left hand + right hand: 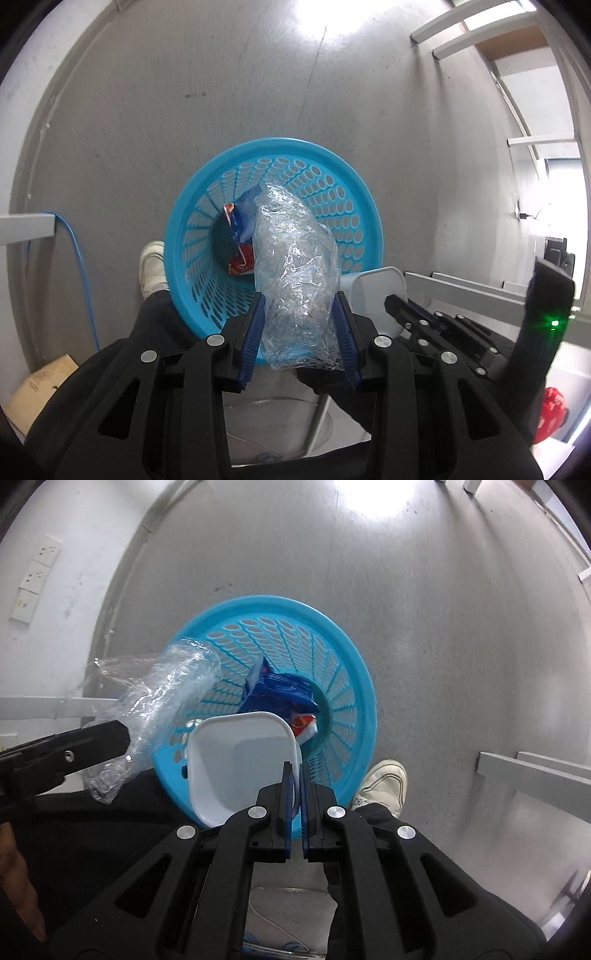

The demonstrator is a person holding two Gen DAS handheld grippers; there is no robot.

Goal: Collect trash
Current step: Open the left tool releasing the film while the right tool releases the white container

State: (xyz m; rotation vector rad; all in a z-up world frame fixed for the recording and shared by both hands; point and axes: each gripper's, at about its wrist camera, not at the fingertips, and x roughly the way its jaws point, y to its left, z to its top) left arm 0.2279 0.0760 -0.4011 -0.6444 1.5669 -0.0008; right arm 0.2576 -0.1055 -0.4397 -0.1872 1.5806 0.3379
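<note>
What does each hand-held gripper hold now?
Left hand-held gripper: closed on crumpled clear plastic.
Right hand-held gripper: closed on white tray.

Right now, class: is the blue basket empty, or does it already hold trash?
Not empty. A blue and red wrapper lies at the bottom of the blue basket, seen through its open top in both views.

The left gripper (300,317) points steeply down, its blue pads (255,332) part-way apart and pressing both sides of a crumpled clear bag (295,266). The right gripper (295,775) points straight down, its pads nearly together, pinching the rim of a white tray (240,760). A white shoe (384,782) and dark trouser leg (147,332) show beneath them.
</note>
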